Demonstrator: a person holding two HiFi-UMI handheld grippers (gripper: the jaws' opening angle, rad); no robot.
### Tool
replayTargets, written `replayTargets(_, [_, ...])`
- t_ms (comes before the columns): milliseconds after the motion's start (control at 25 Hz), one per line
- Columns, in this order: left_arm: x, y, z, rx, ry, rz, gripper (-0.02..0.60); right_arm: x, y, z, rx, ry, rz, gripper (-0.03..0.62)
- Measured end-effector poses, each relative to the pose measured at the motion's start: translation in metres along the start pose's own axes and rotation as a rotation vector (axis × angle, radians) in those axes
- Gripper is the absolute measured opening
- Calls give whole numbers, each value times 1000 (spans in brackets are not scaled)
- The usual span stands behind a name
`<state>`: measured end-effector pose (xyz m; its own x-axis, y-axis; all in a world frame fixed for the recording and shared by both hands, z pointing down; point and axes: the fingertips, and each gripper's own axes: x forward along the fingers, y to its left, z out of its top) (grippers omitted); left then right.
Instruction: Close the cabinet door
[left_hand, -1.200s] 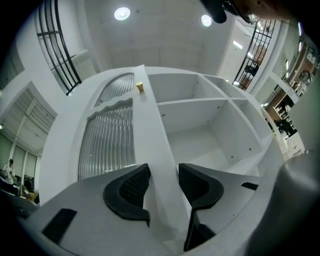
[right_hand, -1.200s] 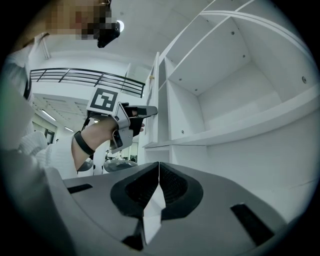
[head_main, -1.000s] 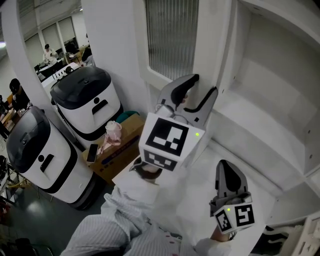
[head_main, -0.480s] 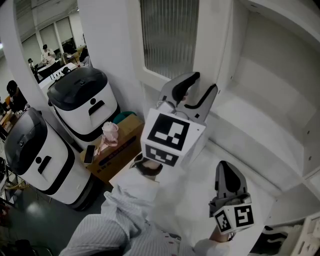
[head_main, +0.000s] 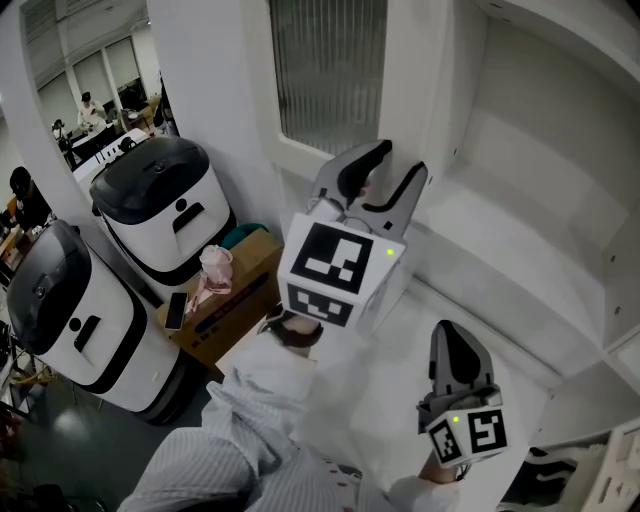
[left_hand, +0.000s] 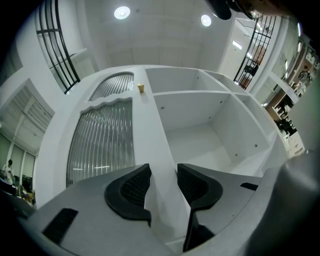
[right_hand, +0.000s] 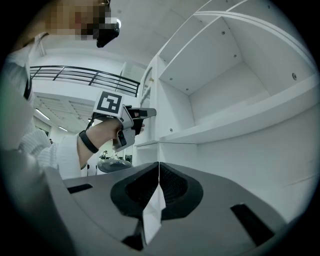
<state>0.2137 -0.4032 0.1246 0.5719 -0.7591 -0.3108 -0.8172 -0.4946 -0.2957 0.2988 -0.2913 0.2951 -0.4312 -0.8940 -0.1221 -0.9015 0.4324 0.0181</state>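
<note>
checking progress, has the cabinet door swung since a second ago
No. The door stands at the same angle to the cabinet shelf; only the whole view slid slightly left.

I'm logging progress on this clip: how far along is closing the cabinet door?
Done: nothing yet. The cabinet door stands swung open, away from the bare shelves. In hand: the left gripper has the door's edge between its fingers, which are closing on it. The right gripper is shut, empty and takes no part. Left: grip the edge and swing the door shut.
</note>
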Motion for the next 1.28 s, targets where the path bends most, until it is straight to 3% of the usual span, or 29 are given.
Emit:
replayTargets(240, [-3,-2,2,28,0,27,177,-8,0,8,-7,-13,-3,14])
replayTargets(680, [-57,-40,7,-32,17,-39,164,-30,21,21,-18,-22,30,14])
replayTargets(880, [-88,-65,-23,-43,84,-63,114,-38,37,16,-9,-12,49,14])
replayTargets(1080, [-117,-99,-63,-127,170,-102,26,-51,38,7,-6,1,37,14])
replayTargets(1280, [-139,-132,-93,-185,242,-168,11,-60,38,-5,-10,32,30,14])
